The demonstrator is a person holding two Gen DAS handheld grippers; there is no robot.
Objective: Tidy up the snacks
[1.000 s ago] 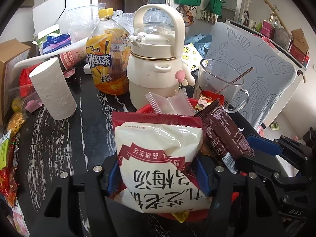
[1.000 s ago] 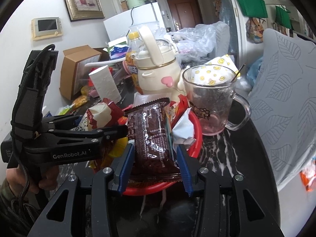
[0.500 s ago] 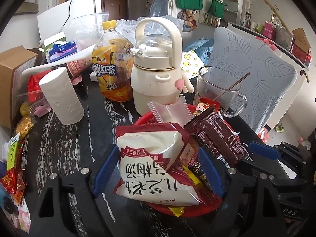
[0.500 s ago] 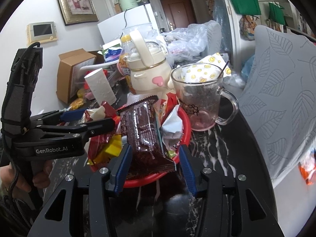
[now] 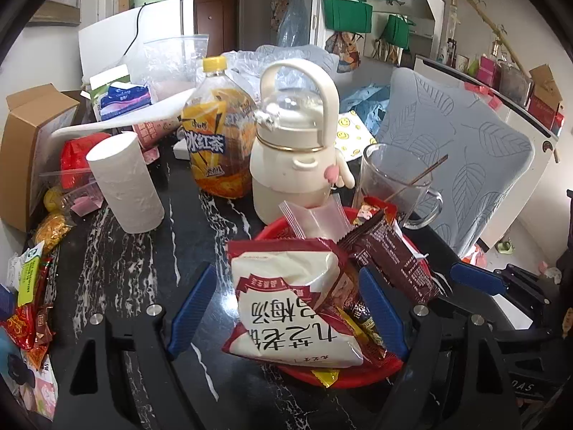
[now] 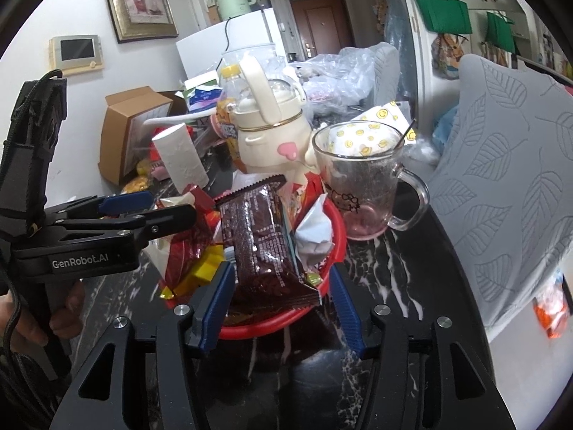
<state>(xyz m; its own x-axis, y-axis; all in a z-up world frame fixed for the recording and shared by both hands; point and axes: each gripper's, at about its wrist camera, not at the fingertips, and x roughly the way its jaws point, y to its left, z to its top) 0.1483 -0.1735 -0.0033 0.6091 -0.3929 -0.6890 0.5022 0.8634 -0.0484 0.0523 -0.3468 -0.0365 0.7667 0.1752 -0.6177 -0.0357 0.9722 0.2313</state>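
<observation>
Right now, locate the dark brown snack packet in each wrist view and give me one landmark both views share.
Left wrist: dark brown snack packet right of centre, leaning on the red basket.
Right wrist: the packet is at centre, between the open right gripper fingers.
Shared landmark: glass mug behind the basket.

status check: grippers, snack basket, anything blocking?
Left gripper open, white snack bag lying loose between its fingers. Right gripper open around brown packet. Red basket heaped. Glass mug and cream kettle crowd its far side.
</observation>
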